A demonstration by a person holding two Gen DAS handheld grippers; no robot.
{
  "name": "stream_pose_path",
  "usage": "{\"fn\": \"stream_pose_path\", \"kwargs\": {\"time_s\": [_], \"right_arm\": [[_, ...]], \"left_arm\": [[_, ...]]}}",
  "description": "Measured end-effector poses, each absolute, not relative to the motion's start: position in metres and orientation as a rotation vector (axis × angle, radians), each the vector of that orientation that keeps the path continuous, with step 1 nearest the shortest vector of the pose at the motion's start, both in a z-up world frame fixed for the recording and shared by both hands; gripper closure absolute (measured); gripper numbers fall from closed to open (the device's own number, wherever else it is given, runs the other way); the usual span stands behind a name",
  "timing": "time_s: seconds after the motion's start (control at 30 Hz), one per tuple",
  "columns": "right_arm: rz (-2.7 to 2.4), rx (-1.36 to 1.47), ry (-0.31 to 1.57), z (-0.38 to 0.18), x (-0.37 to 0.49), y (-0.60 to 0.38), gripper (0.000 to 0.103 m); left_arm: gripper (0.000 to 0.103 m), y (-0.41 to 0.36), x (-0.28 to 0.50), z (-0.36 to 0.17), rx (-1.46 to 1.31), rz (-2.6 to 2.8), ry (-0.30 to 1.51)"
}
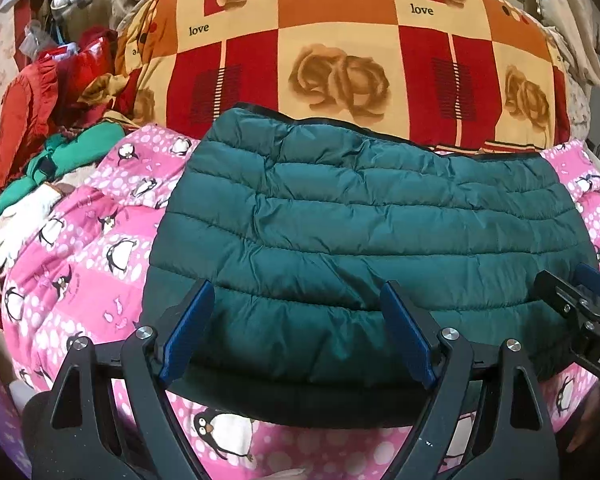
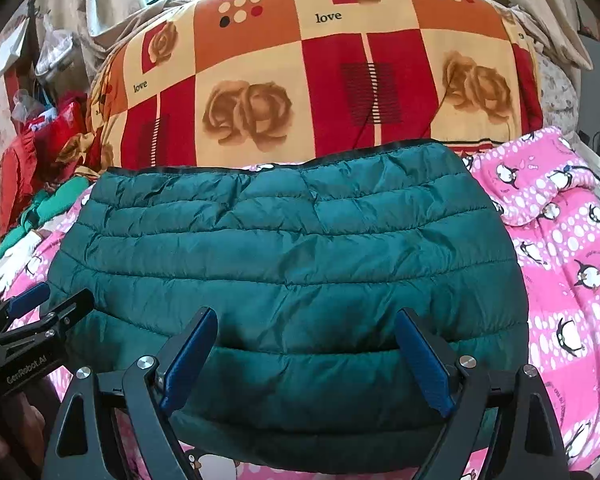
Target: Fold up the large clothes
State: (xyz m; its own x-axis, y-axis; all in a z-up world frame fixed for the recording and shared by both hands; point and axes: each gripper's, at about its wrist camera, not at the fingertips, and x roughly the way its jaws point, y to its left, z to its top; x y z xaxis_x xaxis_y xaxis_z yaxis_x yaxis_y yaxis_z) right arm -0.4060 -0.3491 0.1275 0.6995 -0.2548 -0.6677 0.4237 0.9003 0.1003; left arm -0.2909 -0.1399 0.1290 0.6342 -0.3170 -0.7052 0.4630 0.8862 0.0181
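Observation:
A dark teal quilted puffer jacket (image 1: 364, 232) (image 2: 284, 264) lies folded into a wide flat block on a pink penguin-print bedspread (image 1: 84, 248) (image 2: 568, 272). My left gripper (image 1: 300, 320) hovers over the jacket's near left part with its blue-padded jaws wide open and nothing between them. My right gripper (image 2: 306, 348) hovers over the near right part, also open and empty. Each gripper shows at the edge of the other's view: the right gripper (image 1: 580, 304) at the right, the left gripper (image 2: 40, 312) at the left.
A big folded quilt (image 1: 340, 60) (image 2: 320, 80) with red, orange and cream rose squares stands behind the jacket. A heap of red and green clothes (image 1: 52, 120) (image 2: 40, 168) lies at the left. A window sits behind the quilt.

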Motion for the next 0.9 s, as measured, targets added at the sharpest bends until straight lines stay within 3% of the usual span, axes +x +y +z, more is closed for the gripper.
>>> {"fn": "stream_pose_path", "kwargs": {"time_s": [0.9], "right_arm": [[-0.388,0.221,0.716,0.125,-0.401,-0.335,0.015]], "left_arm": [[0.018,-0.140,-0.295,0.126,0.194,-0.449,0.759]]}}
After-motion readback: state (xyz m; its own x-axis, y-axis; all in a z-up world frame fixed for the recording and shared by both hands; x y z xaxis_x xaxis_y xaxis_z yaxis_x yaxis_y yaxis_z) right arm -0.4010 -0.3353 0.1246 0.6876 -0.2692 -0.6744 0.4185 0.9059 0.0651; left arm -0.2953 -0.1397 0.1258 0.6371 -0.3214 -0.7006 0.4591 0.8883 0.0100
